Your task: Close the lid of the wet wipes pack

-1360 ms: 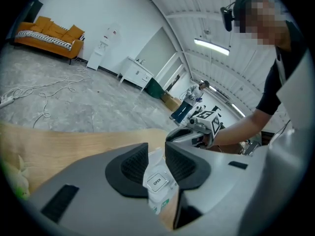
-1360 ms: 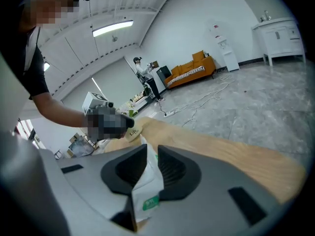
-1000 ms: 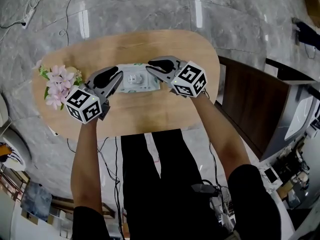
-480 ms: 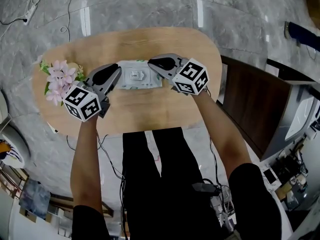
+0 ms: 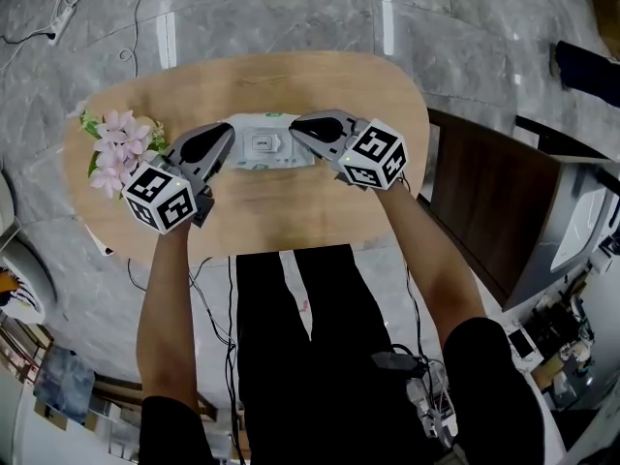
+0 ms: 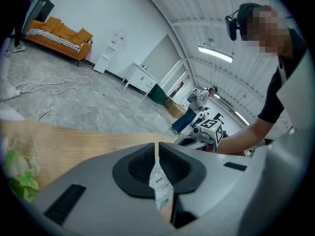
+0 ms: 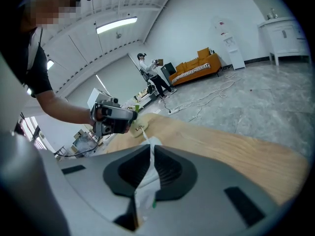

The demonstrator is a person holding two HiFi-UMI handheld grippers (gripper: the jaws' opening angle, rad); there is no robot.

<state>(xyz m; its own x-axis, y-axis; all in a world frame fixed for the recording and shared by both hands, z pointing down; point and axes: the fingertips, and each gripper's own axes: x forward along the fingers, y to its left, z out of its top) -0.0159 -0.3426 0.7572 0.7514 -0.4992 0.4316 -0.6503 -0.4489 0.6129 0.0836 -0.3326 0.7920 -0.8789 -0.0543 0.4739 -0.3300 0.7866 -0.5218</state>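
Wet wipes pack [image 5: 272, 161] lying on table [image 5: 291, 206]. Left gripper [image 5: 225, 141] clamping its left end, right gripper [image 5: 298, 129] clamping right end. Lid [image 5: 260, 144] looking flat, seemingly down already; firm snap perhaps remaining, hard telling.

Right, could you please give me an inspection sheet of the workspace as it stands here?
Surface: oval light wooden table, standing on a grey marble floor.
Job's things: white rectangular wet wipes pack lies flat mid-table; its lid looks down, but that is not certain.
Clutter: bunch of pink flowers with green leaves at the table's left end.
Grippers: left gripper shut on the pack's left end, at the OPEN tab; right gripper shut on its right end.
Cables: white cable looped on the floor; dark cables near the person's legs.
Surroundings: dark wooden cabinet to the right; orange sofa by the far wall.
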